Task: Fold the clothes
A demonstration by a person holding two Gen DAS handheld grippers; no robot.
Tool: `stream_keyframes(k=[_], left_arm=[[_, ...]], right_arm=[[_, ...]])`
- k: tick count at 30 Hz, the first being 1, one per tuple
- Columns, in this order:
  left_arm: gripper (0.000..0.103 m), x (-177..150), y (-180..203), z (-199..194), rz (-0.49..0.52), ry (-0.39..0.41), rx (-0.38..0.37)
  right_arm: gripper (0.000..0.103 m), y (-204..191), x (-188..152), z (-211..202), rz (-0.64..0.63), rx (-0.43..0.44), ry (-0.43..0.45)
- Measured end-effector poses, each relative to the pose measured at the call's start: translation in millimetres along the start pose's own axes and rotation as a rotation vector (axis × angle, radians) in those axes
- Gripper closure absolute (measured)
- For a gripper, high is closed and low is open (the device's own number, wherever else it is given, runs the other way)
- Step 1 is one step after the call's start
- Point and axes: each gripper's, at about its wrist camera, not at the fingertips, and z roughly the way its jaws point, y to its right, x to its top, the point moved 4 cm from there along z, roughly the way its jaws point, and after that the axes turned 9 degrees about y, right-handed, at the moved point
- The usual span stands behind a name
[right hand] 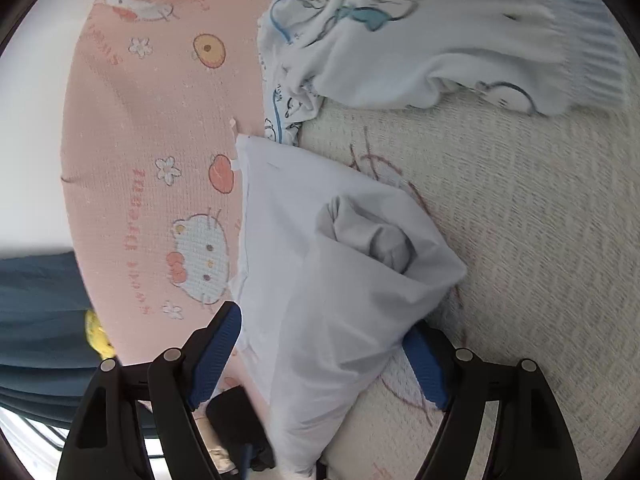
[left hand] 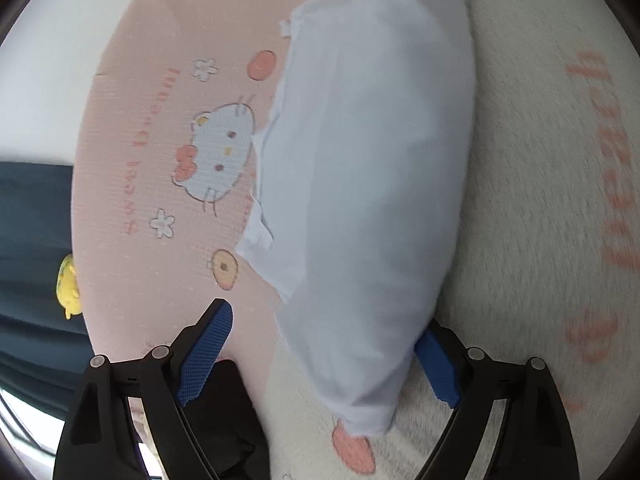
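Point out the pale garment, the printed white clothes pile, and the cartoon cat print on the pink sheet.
pale garment (right hand: 320, 264), right wrist view, on its flat middle panel.
printed white clothes pile (right hand: 400, 48), right wrist view, on the plain white fold in its middle.
cartoon cat print (left hand: 220, 148), left wrist view, on the cat's face.

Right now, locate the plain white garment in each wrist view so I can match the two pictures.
Left wrist: the white garment runs down the centre, from the top edge to between the open jaws.
Right wrist: the white garment lies centre and lower centre, bunched, reaching between the open jaws.
Shared landmark: the cartoon cat print, just left of the garment.
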Motion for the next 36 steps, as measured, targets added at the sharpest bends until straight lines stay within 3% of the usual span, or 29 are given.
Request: stream_keyframes(k=[5, 7, 8, 11, 13, 15, 18, 23, 27, 32, 36], left_arm=[[0.016, 2.7, -2.2, 0.9, -0.046, -0.001, -0.014], [0.018, 1.9, -1.8, -1.6, -0.049, 0.018, -0.025], [0.02, 0.9, -0.7, -2.5, -0.051, 0.025, -0.03], [0.028, -2.0, 2.6, -5.2, -0.056, 0.045, -0.045], [0.037, -1.5, 5.4, -6.4, -0.051, 0.053, -0.062], [0.061, -1.0, 8.2, -7.6, -0.046, 0.061, -0.078], [0.071, -0.2, 12.3, -9.4, -0.038, 0.073, -0.102], [0.072, 1.0, 19.2, -12.5, -0.025, 0.093, -0.142], [0.079, 1.6, 11.8, -19.3, -0.059, 0.049, -0.191], [0.082, -3.9, -7.0, -33.6, -0.189, 0.009, -0.196], [0.082, -15.3, -6.8, -55.5, -0.172, 0.02, -0.187]], right_arm=[[0.028, -12.5, -5.8, 4.9, -0.15, -0.088, -0.007], [0.045, -15.4, -9.9, 3.9, -0.241, -0.172, 0.002], [0.06, -16.7, -11.7, 3.8, -0.283, -0.211, 0.005], [0.061, -24.7, -17.4, 6.8, -0.411, -0.294, -0.009], [0.061, -31.1, -22.0, 9.0, -0.504, -0.342, -0.027], [0.061, -35.7, -27.5, 9.8, -0.597, -0.392, -0.044], [0.064, -38.8, -30.4, 10.3, -0.672, -0.433, -0.066], [0.074, -44.0, -29.4, 8.8, -0.695, -0.451, -0.1], [0.082, -47.9, -28.8, 0.7, -0.639, -0.435, -0.082], [0.084, -38.5, -40.5, -26.3, -0.556, -0.384, -0.073], [0.084, -26.9, -57.4, -51.5, -0.534, -0.348, -0.078]])
